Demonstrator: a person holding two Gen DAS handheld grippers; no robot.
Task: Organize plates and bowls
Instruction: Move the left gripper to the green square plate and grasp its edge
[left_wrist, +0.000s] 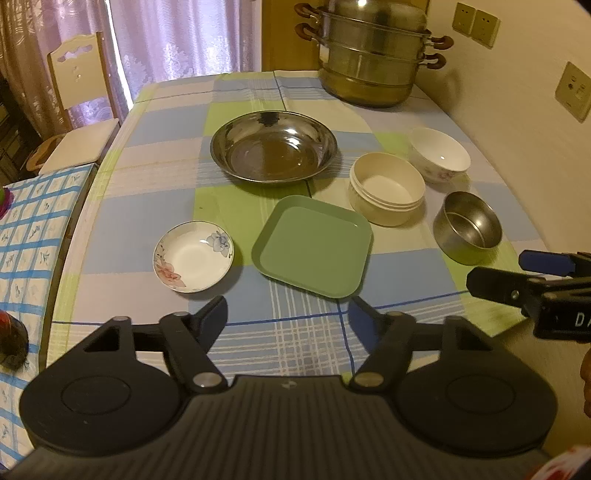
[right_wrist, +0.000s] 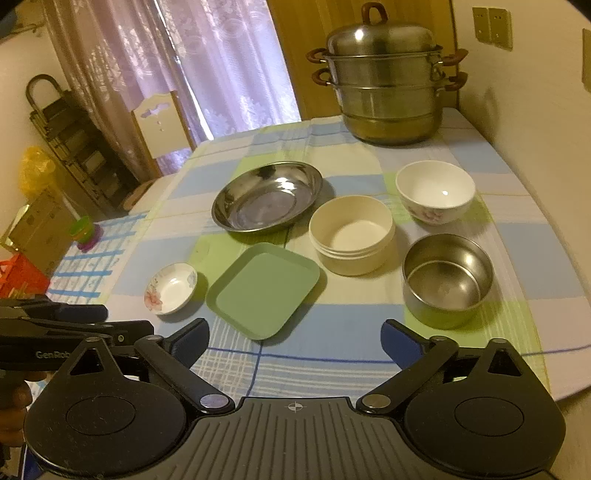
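Fingers (left_wrist: 218, 314) of both grippers stand open and empty; the square green plastic plate (left_wrist: 313, 246) lies straight ahead of the left gripper (left_wrist: 286, 317), nearer than the right gripper (right_wrist: 295, 338).

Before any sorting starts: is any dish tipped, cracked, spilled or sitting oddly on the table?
Nothing stands out. The steel plate, green tray, floral saucer, cream bowl, white bowl and small steel bowl all sit upright, empty and apart. Both tongs, left and right, are open and hold nothing.
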